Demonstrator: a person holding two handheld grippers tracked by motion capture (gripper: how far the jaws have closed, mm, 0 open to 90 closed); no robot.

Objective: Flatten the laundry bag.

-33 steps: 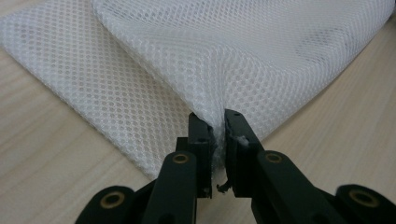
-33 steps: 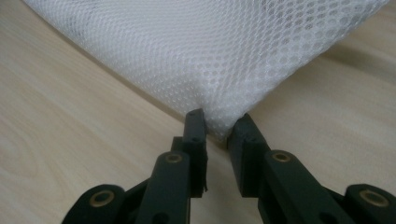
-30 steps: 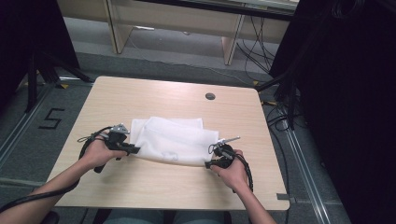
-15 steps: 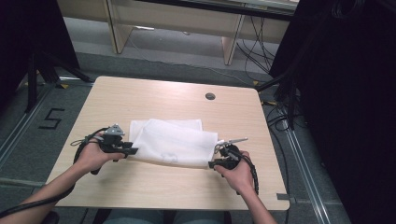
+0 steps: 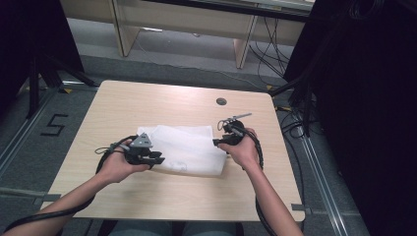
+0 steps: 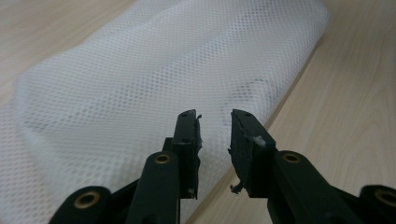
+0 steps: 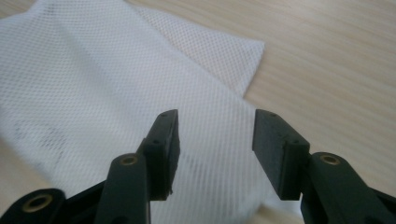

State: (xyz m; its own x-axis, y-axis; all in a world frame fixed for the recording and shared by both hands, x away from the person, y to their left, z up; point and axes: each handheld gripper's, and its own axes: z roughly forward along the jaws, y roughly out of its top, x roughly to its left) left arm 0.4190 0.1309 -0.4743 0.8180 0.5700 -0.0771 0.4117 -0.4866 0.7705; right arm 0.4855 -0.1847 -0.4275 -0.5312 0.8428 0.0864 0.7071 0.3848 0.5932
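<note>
The white mesh cloth (image 5: 184, 150), soft and honeycombed, lies folded over mid-counter (image 5: 147, 103), seemingly one fold done and more squaring left, while the left gripper (image 6: 215, 135) has just narrowed and the right gripper (image 7: 215, 140) just widened, both jaws empty above it.
</note>
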